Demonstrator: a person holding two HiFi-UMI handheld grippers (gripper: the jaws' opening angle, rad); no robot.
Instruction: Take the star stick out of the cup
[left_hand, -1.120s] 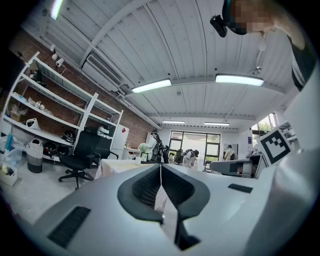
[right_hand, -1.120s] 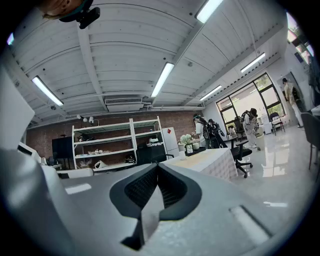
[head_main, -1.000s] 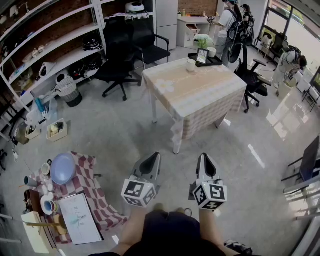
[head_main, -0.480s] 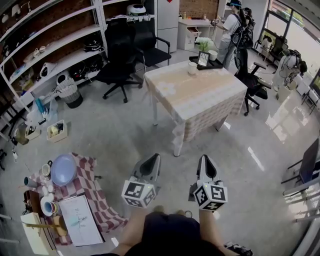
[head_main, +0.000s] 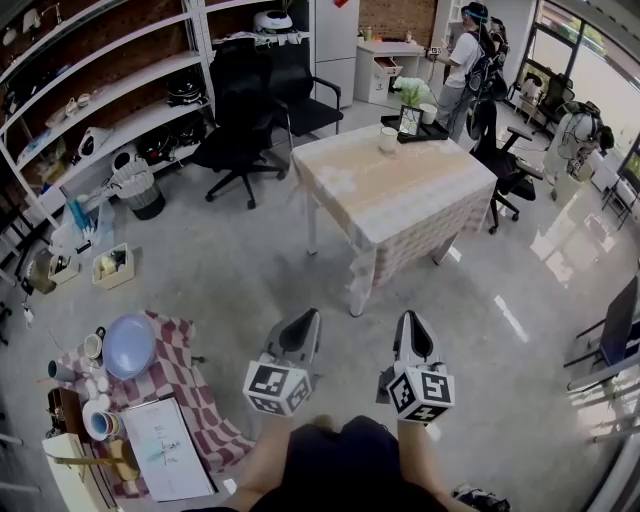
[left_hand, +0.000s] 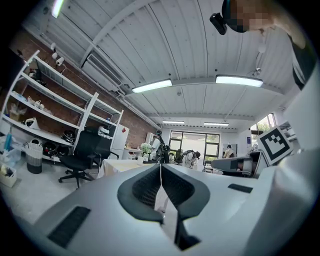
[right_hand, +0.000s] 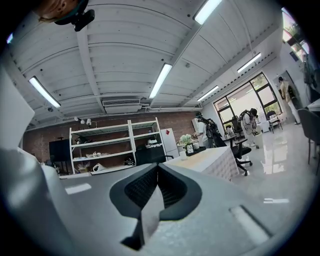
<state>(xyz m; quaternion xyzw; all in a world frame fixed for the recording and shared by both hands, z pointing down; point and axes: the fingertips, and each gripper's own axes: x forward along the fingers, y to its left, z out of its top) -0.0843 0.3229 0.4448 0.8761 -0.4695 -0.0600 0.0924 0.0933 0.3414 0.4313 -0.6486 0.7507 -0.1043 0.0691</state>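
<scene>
The star stick cannot be made out from here. The small white cup (head_main: 387, 138) judged to hold it stands at the far side of the beige-clothed surface (head_main: 400, 205), well apart from both grippers. Since a second ago that surface has been brought slightly nearer, so only the approach is under way. The jaws of the left gripper (head_main: 306, 318) and right gripper (head_main: 410, 318) are pressed together, with nothing held. No writing can be read; only square black-and-white markers (head_main: 278, 387) are seen.

Both tongs just sit out in front of the body at about waist height, side by side, tips pointing forward. Left tongs (head_main: 300, 328) have jaws pressed together with nothing between them; same for the right tongs (head_main: 413, 328). Bare forearms are visible behind the marker cubes.
</scene>
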